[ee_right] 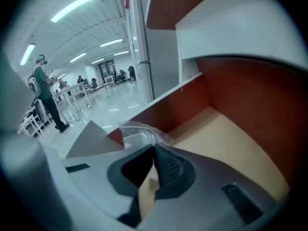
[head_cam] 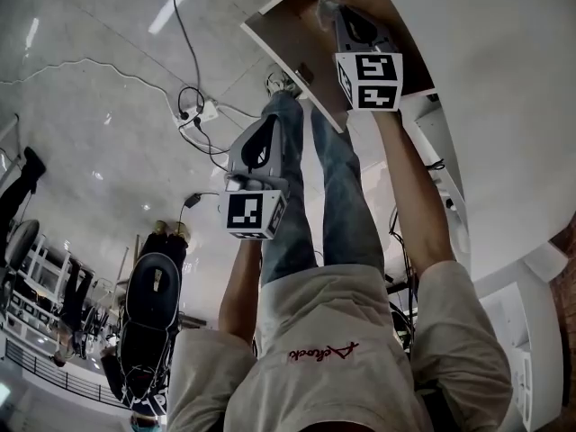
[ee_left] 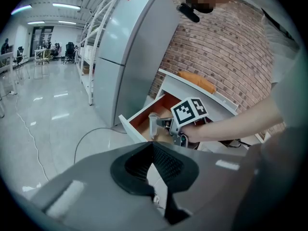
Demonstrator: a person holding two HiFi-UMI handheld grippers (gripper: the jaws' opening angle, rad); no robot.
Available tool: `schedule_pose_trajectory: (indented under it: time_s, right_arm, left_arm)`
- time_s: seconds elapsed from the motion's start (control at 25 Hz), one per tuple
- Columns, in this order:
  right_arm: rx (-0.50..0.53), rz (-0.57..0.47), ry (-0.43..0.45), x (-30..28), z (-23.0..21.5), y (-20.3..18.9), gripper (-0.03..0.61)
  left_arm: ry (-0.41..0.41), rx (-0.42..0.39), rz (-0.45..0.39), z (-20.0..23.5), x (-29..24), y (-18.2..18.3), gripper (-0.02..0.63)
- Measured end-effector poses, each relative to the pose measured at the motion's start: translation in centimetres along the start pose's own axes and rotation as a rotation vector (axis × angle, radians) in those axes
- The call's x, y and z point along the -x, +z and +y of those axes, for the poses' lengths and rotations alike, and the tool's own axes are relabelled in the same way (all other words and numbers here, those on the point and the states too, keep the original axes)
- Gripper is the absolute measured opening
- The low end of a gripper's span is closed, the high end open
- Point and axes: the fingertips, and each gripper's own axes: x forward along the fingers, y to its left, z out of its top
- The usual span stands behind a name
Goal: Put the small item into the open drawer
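The small item is a clear plastic bag (ee_right: 140, 131) pinched at the tips of my right gripper (ee_right: 154, 150), which is shut on it. The bag hangs inside the open drawer (ee_right: 226, 143), over its tan floor and near the red-brown side wall. From the left gripper view, the right gripper (ee_left: 162, 124) holds the bag (ee_left: 154, 121) over the drawer (ee_left: 136, 121). The head view shows the right gripper (head_cam: 331, 12) reaching into the drawer (head_cam: 292, 48). My left gripper (head_cam: 267, 126) hangs back from the drawer, shut (ee_left: 154, 147) with nothing in it.
A tall grey cabinet (ee_left: 130, 57) stands left of the drawer unit against a brick wall (ee_left: 226, 47). An orange object (ee_left: 197, 82) lies on the unit's top. A cable (ee_left: 91, 134) runs across the shiny floor. An office chair (head_cam: 148, 304) stands behind me.
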Motion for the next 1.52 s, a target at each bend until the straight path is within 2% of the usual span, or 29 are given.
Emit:
schedule_pose_trajectory:
  time_s: [0.28,0.48,0.72,1.0,1.28,1.52]
  right_arm:
    - [0.012,0.105,-0.034,-2.2,-0.8,-2.5,0.014]
    - [0.023,0.136,-0.035,-2.8,-0.9,-3.1,0.014]
    - [-0.01,0.133,0.006,-2.6,-0.3,-3.5,0.015]
    - [-0.021,0.112,-0.024,-1.8,-0.8,-3.1,0.064]
    - [-0.02,0.041,-0.077,0.6,-1.3,-1.5,0.066]
    - [-0.052,0.0,-0.068,2.8,-0.9,-0.5,0.066]
  left_arm:
    - [0.007,0.016,0.003,0.6,-0.3,-0.2,0.008]
    - [0.003,0.02,-0.006,0.5,-0.8,0.1,0.008]
    - [0.0,0.022,-0.002,0.5,-0.8,-0.1,0.008]
    - [0.0,0.022,-0.008,0.5,-0.6,0.1,0.008]
    - [-0.01,0.016,-0.013,0.0,-0.3,0.3,0.008]
    - [-0.012,0.003,-0.027,-0.1,-0.3,0.8,0.008]
